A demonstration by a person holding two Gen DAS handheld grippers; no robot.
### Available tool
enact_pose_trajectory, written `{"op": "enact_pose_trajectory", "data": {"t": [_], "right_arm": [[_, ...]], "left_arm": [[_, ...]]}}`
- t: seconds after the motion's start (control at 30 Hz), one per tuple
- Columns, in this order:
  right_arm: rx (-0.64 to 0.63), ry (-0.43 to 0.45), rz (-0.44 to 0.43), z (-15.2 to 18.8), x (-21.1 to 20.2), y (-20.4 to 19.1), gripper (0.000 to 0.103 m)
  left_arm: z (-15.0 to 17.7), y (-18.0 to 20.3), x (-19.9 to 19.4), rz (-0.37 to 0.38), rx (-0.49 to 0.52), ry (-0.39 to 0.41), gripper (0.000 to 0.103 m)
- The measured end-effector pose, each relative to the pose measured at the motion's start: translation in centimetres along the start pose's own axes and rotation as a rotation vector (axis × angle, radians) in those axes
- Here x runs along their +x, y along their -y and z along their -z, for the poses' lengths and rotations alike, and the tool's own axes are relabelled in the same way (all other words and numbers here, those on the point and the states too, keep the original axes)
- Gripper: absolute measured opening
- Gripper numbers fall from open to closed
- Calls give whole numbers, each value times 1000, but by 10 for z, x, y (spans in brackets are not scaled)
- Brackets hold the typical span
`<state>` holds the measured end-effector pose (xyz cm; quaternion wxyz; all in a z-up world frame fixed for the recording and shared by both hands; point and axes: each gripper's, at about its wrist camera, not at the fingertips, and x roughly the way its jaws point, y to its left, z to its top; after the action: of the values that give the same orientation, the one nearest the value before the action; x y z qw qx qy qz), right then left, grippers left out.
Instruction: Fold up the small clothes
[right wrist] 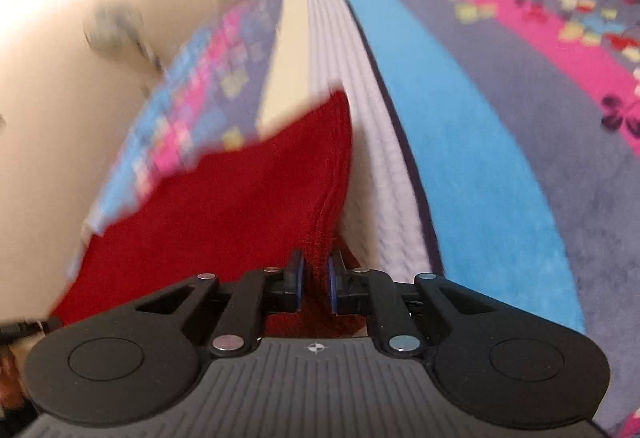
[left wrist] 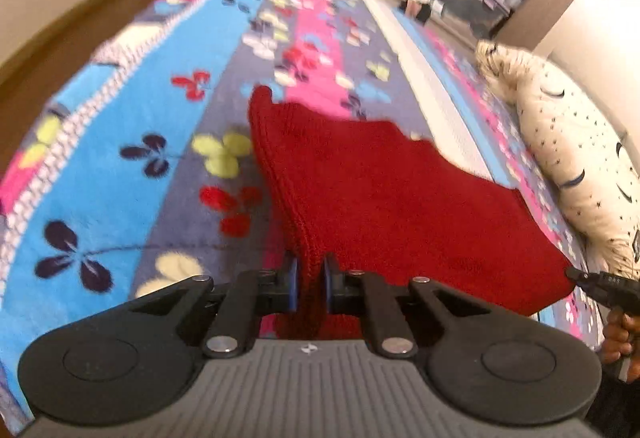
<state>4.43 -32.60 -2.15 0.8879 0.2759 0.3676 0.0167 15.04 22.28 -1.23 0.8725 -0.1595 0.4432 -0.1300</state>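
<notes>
The left gripper (left wrist: 310, 284) has its fingers clamped on one edge of the red knitted garment (left wrist: 384, 197). The right gripper (right wrist: 316, 286) is clamped on another edge. The garment hangs stretched between them above the flowered blanket (left wrist: 132, 141) of the bed, near a cream pillow (left wrist: 576, 149).

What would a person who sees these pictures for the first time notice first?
The eye falls first on the red knitted garment, lifted above the bed and stretched between the two grippers. The left gripper and the right gripper each pinch one of its edges. Beneath it lies a bright flowered blanket in blue, pink and grey, with a cream star-patterned pillow at the right edge.
</notes>
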Motion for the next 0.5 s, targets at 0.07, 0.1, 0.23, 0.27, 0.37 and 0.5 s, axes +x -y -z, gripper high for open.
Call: {"op": "enact_pose_trajectory", "data": {"t": [0.07, 0.1, 0.23, 0.27, 0.37, 0.5], "right_arm": [[-14, -45, 95, 6, 8, 3, 12], [-17, -106, 145, 11, 20, 5, 12], [-72, -191, 209, 20, 40, -2, 13], [-107, -159, 212, 19, 35, -9, 14], [-198, -44, 230, 17, 14, -23, 16], [-230, -20, 151, 15, 7, -22, 16]], "left_arm": [[6, -4, 12, -57, -11, -78, 14], [10, -5, 23, -86, -4, -143, 14], [14, 8, 37, -181, 100, -199, 22], [13, 14, 29, -191, 129, -153, 22], [12, 25, 10, -176, 197, -37, 22], [18, 37, 15, -63, 256, -77, 22]]}}
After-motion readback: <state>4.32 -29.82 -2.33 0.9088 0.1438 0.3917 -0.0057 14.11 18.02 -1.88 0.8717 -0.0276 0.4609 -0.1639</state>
